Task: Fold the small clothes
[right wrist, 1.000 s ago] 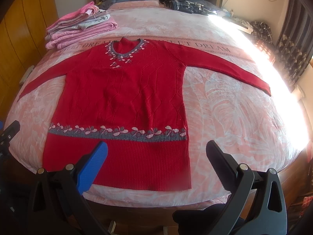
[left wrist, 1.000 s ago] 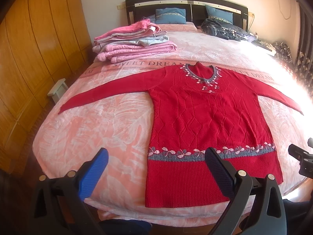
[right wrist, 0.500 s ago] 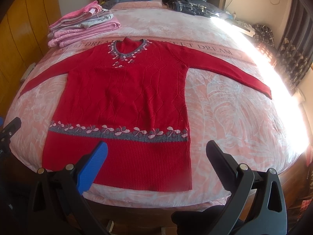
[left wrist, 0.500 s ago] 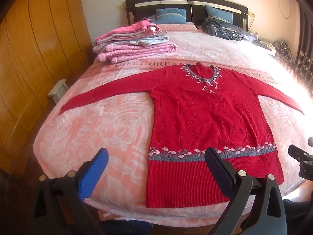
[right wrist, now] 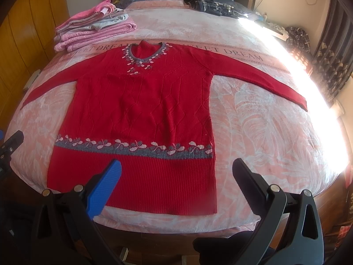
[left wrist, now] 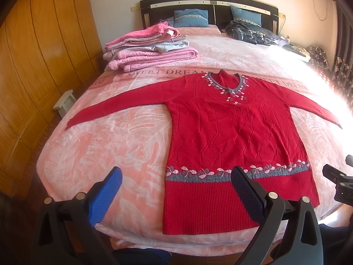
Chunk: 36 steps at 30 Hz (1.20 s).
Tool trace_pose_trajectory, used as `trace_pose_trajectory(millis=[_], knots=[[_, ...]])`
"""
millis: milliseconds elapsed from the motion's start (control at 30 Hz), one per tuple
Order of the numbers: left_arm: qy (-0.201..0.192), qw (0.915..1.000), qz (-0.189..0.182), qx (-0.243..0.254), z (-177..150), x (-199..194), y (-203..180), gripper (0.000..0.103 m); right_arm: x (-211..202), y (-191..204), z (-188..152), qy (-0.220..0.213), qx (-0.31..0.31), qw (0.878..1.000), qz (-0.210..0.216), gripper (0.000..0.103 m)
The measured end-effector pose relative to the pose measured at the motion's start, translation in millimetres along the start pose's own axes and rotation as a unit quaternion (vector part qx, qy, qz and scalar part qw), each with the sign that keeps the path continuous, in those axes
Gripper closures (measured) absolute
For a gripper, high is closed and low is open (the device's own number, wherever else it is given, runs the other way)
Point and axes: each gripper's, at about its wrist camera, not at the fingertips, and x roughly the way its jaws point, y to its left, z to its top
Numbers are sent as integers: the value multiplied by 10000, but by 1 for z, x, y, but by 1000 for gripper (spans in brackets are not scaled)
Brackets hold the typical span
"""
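Both tongs, the left tongs [left wrist: 176,194] and right tongs [right wrist: 176,182], are hanging released over the bed's [left wrist: 106,150] near edge, the right ones edging closer to the red sweater [right wrist: 141,110] lying spread flat, unfolded, sleeves out.

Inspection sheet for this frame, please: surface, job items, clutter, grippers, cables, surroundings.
Surface: bed with pink leaf-print blanket.
Job's things: red sweater spread flat, sleeves out, unfolded; folded pile near the headboard.
Clutter: dark plaid bedding, two blue pillows.
Grippers: left gripper and right gripper open, empty, at the foot of the bed.
Cables: a cord on the wall.
Surroundings: wooden wardrobe, curtain.
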Motion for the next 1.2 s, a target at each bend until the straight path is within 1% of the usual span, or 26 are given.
trace_pose_trajectory(millis=[233,400,500,600,667,700,767,833,867,900,967,1033,1100,1200], knots=[[14,10000,-17,20,1,0,-1,4,0,-1,0,-10,5,10000,-10,3],[71,10000,2,47,4,7,-7,4,4,-8,7,-105,1,9997,-204,3],[310,9995,-19,37,13,25,-11,4,11,-23,26,-174,197,9989,-377,3],[623,9980,-124,-43,27,49,-16,4,23,-41,54,-245,205,9979,-561,3],[663,9977,-72,-70,39,65,-21,4,32,-59,72,-334,461,9966,-588,3],[669,9976,-117,-94,46,74,-24,4,38,-69,82,-364,597,9963,-506,3],[781,9958,-412,-246,61,91,-29,4,52,-85,100,-339,763,9958,-363,3],[834,9911,-815,-640,75,107,-31,4,65,-102,113,-290,996,9938,-387,3],[796,9893,-933,-790,82,115,-34,4,72,-111,120,-238,1104,9928,-393,3],[754,9900,-878,-808,90,122,-38,4,79,-121,127,-185,1184,9921,-381,3],[659,9951,-480,-554,105,136,-52,4,94,-138,138,-92,1252,9911,-441,3],[549,9975,-258,-376,119,151,-64,4,114,-159,148,72,1327,9901,-449,4],[506,9975,-207,-451,133,166,-69,4,137,-185,155,277,1607,9862,-278,4],[487,9969,-238,-566,149,191,-75,4,172,-232,157,458,2264,9730,20,4]])
